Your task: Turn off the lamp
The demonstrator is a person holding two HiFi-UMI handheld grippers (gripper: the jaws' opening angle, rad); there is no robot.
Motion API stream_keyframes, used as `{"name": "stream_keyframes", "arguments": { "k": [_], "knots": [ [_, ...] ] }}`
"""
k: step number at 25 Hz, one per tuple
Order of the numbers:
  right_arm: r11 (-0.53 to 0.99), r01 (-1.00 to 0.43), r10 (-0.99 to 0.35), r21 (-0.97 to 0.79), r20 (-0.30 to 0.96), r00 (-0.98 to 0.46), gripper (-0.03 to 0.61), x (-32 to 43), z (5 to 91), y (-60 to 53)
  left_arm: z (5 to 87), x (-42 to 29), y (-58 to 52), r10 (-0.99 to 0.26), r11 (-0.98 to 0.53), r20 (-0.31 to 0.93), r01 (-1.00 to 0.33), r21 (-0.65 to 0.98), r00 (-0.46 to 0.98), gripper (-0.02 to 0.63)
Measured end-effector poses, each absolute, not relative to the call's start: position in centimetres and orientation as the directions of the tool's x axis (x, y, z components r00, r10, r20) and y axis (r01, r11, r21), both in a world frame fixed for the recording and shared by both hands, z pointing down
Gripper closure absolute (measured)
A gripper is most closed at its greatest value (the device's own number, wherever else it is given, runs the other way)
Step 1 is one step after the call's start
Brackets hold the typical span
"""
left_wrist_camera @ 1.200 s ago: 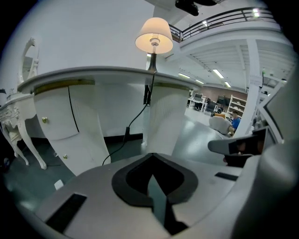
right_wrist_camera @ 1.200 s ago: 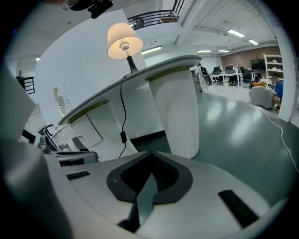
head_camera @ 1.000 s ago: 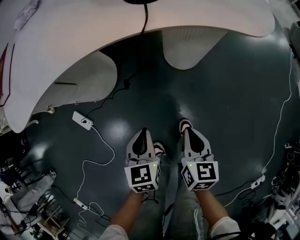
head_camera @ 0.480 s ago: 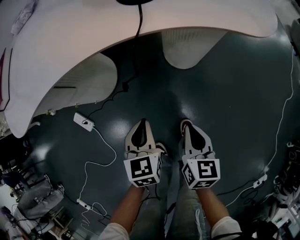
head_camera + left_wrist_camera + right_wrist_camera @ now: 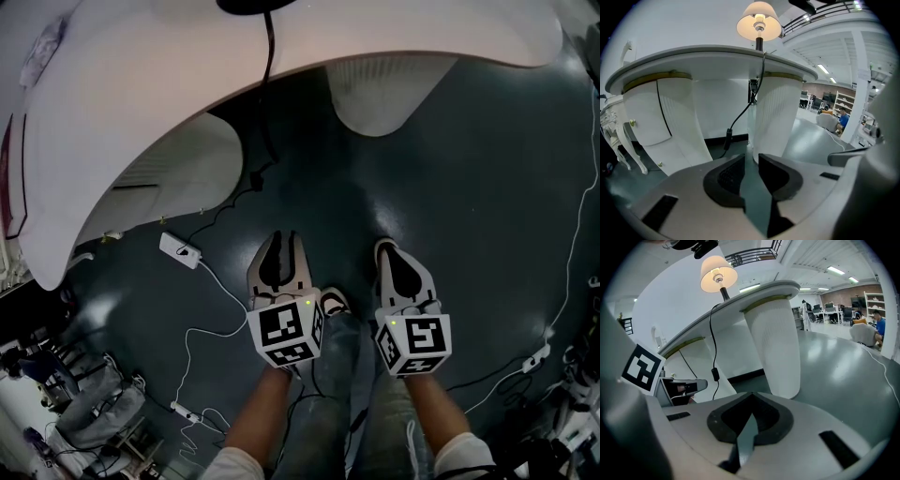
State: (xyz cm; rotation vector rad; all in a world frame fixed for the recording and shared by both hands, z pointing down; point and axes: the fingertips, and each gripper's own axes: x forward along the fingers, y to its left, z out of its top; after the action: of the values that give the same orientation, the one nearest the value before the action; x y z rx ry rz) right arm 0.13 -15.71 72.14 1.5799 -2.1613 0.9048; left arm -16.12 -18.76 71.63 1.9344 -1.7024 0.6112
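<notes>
1. Lit table lamp (image 5: 759, 22) with cream shade and dark stem. It stands on the tabletop at 12 o'clock in the left gripper view and at 11 o'clock in the right gripper view (image 5: 718, 273). The bulb glows.
2. Thin black cord (image 5: 742, 114). It drops from the lamp over the table edge and carries a small black inline switch (image 5: 727, 138), which hangs free between the table legs, well apart from both grippers.
3. White curved tabletop (image 5: 141, 84) on ribbed white pedestal legs (image 5: 777, 117). It fills the 9 to 1 o'clock arc of the head view.
4. Left gripper (image 5: 288, 238), white shell with black pads and a marker cube, at 6 o'clock in the head view. Its jaws have just been opening and stand partly spread, with nothing between them but floor.
5. Right gripper (image 5: 385, 247), same make, at 5 o'clock. Its jaws are pressed together at the tips and empty.
6. Glossy dark grey floor (image 5: 469, 187).
7. Small white rectangular box (image 5: 180, 250) on a white cable, on the floor at 8 o'clock, near the left gripper but not touching it.
</notes>
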Motion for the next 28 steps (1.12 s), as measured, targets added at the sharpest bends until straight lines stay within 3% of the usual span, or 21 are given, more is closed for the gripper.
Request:
{"name": "stream_keyframes", "arguments": {
  "k": [10, 17, 28],
  "knots": [
    [0.182, -0.930, -0.730, -0.319, 0.590, -0.345, 0.580, -0.1, 72.5, -16.2, 72.4, -18.6, -21.4, -0.777, -0.035, 0.630, -0.999, -0.017, 0.017, 0.471],
    [0.181, -0.927, -0.707, -0.330, 0.612, -0.356, 0.580, 0.1, 73.3, -15.7, 72.6, -19.6, -23.8, -0.780, 0.003, 0.626, -1.000, -0.015, -0.012, 0.471],
    [0.194, -0.918, -0.683, -0.345, 0.624, -0.379, 0.580, -0.8, 74.6, -16.4, 73.6, -20.4, -26.1, -0.778, -0.059, 0.626, -0.986, -0.157, -0.053, 0.471]
  ]
}}
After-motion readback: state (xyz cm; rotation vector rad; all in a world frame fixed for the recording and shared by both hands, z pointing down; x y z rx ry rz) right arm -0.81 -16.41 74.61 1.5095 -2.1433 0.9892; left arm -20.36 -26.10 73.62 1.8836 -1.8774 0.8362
